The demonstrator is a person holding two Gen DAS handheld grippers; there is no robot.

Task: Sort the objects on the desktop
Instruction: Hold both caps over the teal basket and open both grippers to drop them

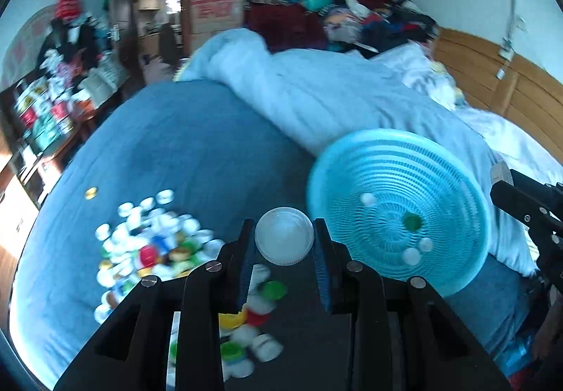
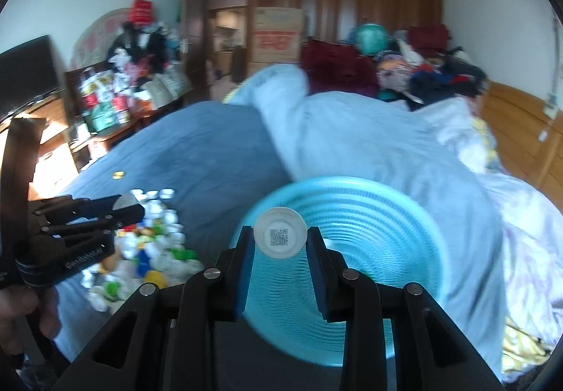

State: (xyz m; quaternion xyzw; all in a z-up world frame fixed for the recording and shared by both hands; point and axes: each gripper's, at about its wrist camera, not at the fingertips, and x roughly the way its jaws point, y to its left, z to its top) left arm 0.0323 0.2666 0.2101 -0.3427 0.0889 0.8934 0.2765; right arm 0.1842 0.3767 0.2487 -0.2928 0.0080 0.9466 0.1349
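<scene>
Left tongs (image 1: 284,243) clamped on one translucent white cap (image 1: 283,236), pads tight on both sides, held just left of the blue basket (image 1: 397,158). Right tongs (image 2: 280,243) clamped on a second white cap (image 2: 280,233), held over the basket's near-left rim; it carries a printed QR code, too small to decode.

Basket: one, round, slotted, light blue, sitting on the bed (image 1: 169,144) against the rolled pale duvet (image 1: 316,92). Inside, visible from the left wrist: three white caps and one green cap (image 1: 411,221).

Cap pile (image 1: 155,243): one heap on the blue sheet, left of the basket. Too blurred to count; mostly white, some green, yellow, red, blue. One stray yellow cap (image 1: 90,193) lies apart, further left of the basket and beyond the pile.

Cardboard box (image 2: 278,35) far behind the basket has red print, unreadable. Left tongs' side bears white lettering, illegible.
</scene>
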